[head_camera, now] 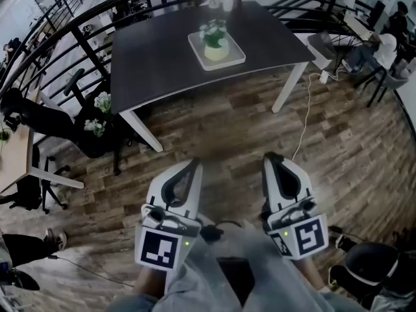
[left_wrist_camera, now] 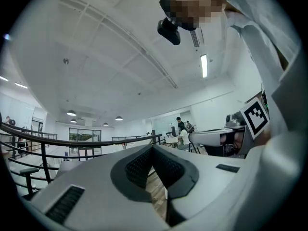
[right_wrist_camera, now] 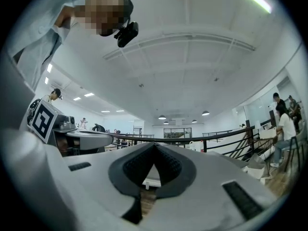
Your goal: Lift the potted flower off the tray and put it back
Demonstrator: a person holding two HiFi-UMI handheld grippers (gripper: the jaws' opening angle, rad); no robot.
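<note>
I hold both tongs level above the brown wood-plank floor (head_camera: pixel 227 135), well short of the dark grey rectangular table (head_camera: pixel 156 57). My left gripper (head_camera: pixel 195 164) has its jaws pressed tip to tip with nothing between them, and my right gripper (head_camera: pixel 272 158) is closed and empty as well. The potted flower (head_camera: pixel 215 43), white blooms and green leaves in a pale yellow pot, stands in the white square tray (head_camera: pixel 238 61) about the middle of the tabletop, well apart from both tongs. The only print I can make out is the black-and-white square marker on each gripper's cube
</note>
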